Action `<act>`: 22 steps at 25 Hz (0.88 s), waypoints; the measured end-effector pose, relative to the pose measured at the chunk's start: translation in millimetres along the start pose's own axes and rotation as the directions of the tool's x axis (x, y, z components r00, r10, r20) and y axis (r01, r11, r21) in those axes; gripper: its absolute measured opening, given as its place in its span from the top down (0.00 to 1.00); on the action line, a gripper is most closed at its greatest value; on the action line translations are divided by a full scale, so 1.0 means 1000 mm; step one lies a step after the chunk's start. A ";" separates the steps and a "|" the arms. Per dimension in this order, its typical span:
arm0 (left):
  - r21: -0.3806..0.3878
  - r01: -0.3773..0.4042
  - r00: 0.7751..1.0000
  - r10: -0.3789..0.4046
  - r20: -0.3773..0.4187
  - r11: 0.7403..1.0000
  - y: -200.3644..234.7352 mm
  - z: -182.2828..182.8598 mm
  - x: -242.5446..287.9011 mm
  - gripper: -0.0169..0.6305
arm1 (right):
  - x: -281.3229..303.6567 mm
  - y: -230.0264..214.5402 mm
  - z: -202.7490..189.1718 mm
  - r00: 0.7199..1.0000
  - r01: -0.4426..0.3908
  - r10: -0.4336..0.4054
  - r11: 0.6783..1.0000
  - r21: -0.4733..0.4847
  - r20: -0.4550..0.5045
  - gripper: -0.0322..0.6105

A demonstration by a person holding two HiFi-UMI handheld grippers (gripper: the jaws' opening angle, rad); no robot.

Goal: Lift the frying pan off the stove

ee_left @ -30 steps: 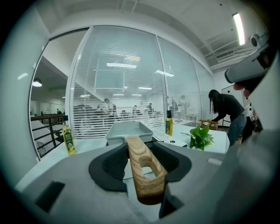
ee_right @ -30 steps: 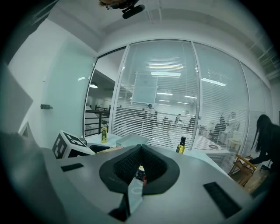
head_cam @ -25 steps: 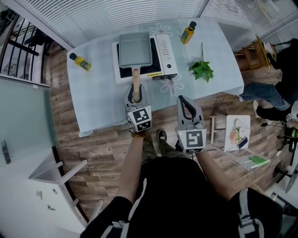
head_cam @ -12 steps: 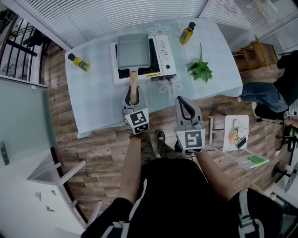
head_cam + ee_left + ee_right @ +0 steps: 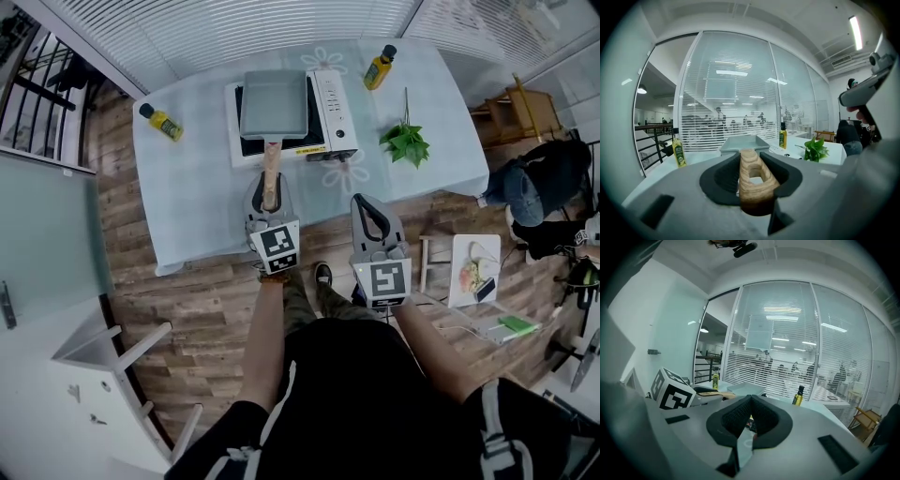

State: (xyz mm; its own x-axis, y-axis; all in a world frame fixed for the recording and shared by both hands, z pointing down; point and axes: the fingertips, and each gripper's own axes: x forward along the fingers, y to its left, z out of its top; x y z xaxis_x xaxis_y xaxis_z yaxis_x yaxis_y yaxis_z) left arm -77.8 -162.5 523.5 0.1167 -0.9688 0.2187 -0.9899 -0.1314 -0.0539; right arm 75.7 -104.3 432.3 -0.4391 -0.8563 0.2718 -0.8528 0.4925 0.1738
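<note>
Left gripper [image 5: 269,185]: jaws part-way apart and closed on the wooden handle [image 5: 271,169] of the frying pan [image 5: 273,103]. In the left gripper view the handle fills the gap between the two dark pads, its hanging hole facing up, and both pads press on its sides.

Frying pan: grey, rectangular, empty, roughly level. It is over the black cooking surface of the white stove [image 5: 330,101], with the handle pointing toward the person. Seen from above, it may be resting on the stove or held just above it; I cannot tell which.

Right gripper [image 5: 368,204]: jaws fully together, nothing between them. It hangs near the table's front edge, to the right of the left gripper and apart from it, touching no object.

Table [image 5: 197,202]: pale blue cloth. The stove stands at the middle back. One yellow bottle [image 5: 161,123] is at the far left, well apart from the stove. A second bottle [image 5: 379,67] stands just beyond the stove's right side. A green leafy sprig [image 5: 406,142] lies to the right of the stove.
</note>
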 end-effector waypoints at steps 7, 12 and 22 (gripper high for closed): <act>0.015 0.017 0.999 -0.016 -0.043 1.000 -0.002 -0.018 -0.007 0.76 | 0.063 0.024 -0.018 0.973 -0.231 0.231 0.969 0.093 0.006 0.95; 0.012 0.027 0.998 -0.026 -0.048 1.000 -0.002 -0.021 -0.008 0.76 | 0.103 0.046 -0.029 0.900 -0.426 0.436 0.881 0.208 -0.003 0.95; 0.010 0.026 0.999 -0.025 -0.039 1.000 -0.001 -0.021 -0.009 0.76 | 0.143 0.064 -0.057 0.717 -0.542 0.696 0.521 0.659 0.039 0.86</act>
State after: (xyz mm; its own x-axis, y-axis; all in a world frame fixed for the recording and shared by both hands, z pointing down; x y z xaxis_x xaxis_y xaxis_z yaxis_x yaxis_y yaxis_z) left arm -79.4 -149.6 542.5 0.1384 -0.9561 0.2582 -0.9857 -0.1583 -0.0581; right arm -25.0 -186.3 535.8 -0.9195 -0.2768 0.2791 -0.3928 0.6183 -0.6808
